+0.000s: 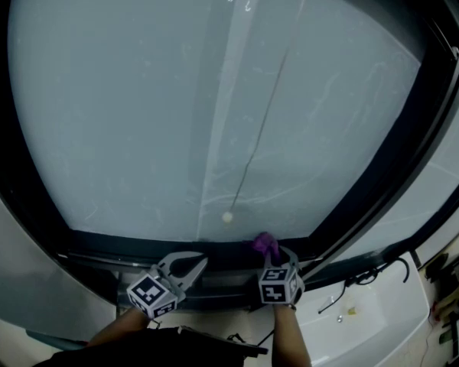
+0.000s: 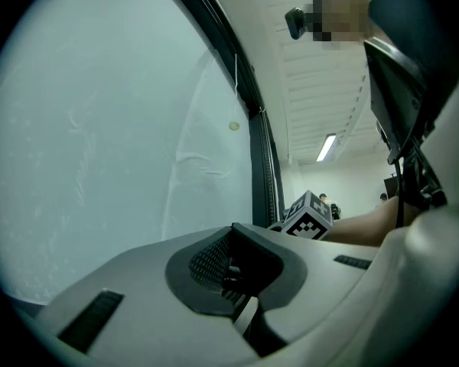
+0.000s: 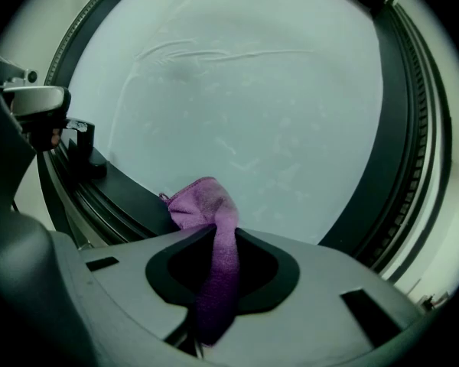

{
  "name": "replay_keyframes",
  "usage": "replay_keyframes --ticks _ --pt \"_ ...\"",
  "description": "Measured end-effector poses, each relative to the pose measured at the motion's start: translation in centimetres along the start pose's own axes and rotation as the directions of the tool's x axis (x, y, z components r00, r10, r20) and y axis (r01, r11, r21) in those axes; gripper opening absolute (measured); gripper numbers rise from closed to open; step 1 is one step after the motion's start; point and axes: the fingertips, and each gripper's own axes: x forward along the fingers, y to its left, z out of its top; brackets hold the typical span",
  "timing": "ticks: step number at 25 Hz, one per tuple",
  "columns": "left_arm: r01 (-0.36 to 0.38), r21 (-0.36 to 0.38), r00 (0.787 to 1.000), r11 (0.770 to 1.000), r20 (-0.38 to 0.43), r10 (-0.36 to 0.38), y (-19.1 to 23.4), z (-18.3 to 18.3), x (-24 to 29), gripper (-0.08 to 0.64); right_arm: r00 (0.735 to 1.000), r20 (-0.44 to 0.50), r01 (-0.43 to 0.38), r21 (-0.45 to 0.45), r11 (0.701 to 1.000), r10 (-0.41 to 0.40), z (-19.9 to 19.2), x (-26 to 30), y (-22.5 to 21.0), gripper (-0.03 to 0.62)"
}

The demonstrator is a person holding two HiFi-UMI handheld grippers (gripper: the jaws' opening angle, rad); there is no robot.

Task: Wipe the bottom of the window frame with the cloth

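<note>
**A:** What does the cloth (image 3: 208, 209) look like?

**B:** Purple and fuzzy, bunched into a soft wad with a stitched hem along one edge.

**A:** Where is it?

**B:** The right tongs (image 1: 269, 255) are clenched on it. A strip runs back between the jaws and the wad pokes out past their tips. It sits right at the window frame's bottom rail (image 1: 130, 245), where the rail meets the glass (image 1: 153, 113). I can't tell whether it presses on the rail.

**A:** And the other tongs?

**B:** The left tongs (image 1: 193, 264) are clenched on nothing. They are over the same rail, to the left of the cloth and apart from it.
</note>
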Motion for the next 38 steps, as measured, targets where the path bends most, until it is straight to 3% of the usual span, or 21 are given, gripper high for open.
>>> replay_keyframes --ticks 9,15,22,34,38 --pt "0.004 0.004 1.0 1.0 -0.008 -0.004 0.4 0.1 0.2 0.002 0.999 -0.013 0.045 0.008 0.999 -0.045 -1.2 0.4 -2.8 0.075" --pt "0.049 -0.098 0.999 0.994 -0.007 -0.05 0.2 0.3 0.2 0.002 0.997 -0.024 0.068 -0.006 0.998 -0.068 -1.6 0.6 -4.0 0.075" --pt "0.07 -0.038 0.997 0.997 -0.039 -0.071 0.0 0.0 0.3 0.002 0.993 -0.039 0.111 -0.009 0.994 -0.111 -2.7 1.0 -6.1 0.075" --pt "0.093 -0.075 0.993 0.993 -0.067 -0.098 -0.4 0.1 0.3 0.002 0.983 -0.08 0.166 0.02 0.986 -0.163 -4.5 1.6 -8.8 0.075" --pt "0.085 -0.08 0.994 0.993 -0.059 -0.09 -0.2 0.1 0.1 0.002 0.969 -0.102 0.222 -0.024 0.975 -0.224 -5.1 1.6 -10.0 0.075"
